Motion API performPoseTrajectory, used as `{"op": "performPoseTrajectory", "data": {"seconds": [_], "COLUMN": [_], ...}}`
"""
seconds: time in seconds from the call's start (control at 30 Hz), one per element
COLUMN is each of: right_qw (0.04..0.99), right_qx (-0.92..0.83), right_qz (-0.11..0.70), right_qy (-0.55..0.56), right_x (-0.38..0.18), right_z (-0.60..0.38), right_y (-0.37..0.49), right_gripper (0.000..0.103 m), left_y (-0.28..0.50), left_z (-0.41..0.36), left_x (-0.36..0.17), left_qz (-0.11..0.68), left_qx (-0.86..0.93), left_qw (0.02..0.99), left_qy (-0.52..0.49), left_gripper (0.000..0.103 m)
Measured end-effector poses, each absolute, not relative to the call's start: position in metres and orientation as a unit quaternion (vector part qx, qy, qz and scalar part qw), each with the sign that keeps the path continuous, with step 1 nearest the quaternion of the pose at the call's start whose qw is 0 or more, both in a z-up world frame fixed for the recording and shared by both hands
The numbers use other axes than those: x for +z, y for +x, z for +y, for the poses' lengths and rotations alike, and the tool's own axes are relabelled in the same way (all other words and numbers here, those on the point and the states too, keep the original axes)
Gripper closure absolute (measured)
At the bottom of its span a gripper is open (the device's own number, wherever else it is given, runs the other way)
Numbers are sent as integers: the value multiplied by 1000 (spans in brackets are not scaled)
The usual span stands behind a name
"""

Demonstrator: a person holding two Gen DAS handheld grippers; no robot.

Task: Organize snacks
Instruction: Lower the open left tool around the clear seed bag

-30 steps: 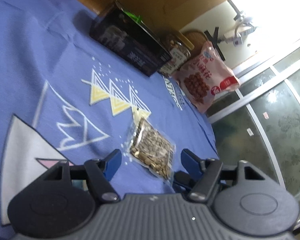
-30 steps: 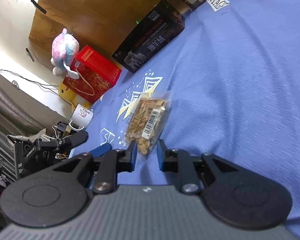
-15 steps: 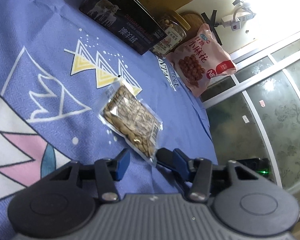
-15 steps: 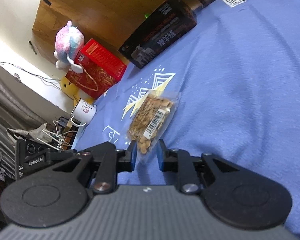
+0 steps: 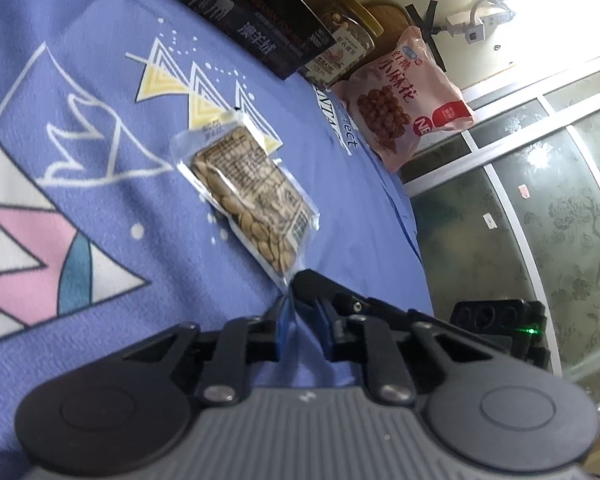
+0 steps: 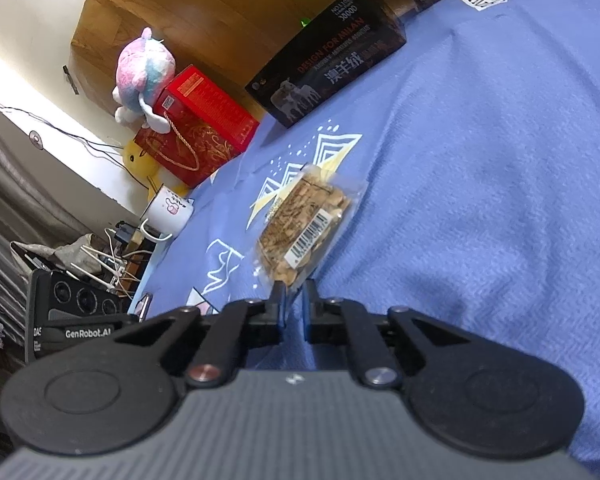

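Now both the left gripper (image 5: pixel 290 300) and right gripper (image 6: pixel 294 294) have just closed, pinching the nut packet's (image 5: pixel 247 196) near edge on the blue cloth (image 6: pixel 480 160).

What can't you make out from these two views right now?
- Jar: left view, mostly behind the black box; right view, cut by the top edge.
- Nut packet near corner: hidden between both tongs.
- Pink bag: outside the right view.
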State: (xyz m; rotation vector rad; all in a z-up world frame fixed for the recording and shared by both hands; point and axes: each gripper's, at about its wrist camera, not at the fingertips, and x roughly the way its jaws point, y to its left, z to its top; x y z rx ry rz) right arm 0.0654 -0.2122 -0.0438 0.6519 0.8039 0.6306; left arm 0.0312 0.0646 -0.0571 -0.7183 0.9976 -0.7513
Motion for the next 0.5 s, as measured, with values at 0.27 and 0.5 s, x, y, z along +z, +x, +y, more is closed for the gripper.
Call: {"op": "performPoseTrajectory", "data": {"seconds": [0.27, 0.5], "right_qw": [831, 830], "right_qx": [300, 305], "right_qz": [375, 376], "right_qy": [282, 276], "right_x": [-42, -41], "right_z": [-211, -212], "right_y": [55, 46], "right_gripper": [97, 97], "left_y": [23, 15], "left_z": [62, 59], "left_x": [-59, -59], "left_qz": [460, 461], "left_qx": [-351, -353], "left_qw": [748, 750], "left_qy": [-324, -317], "left_gripper": [91, 91]}}
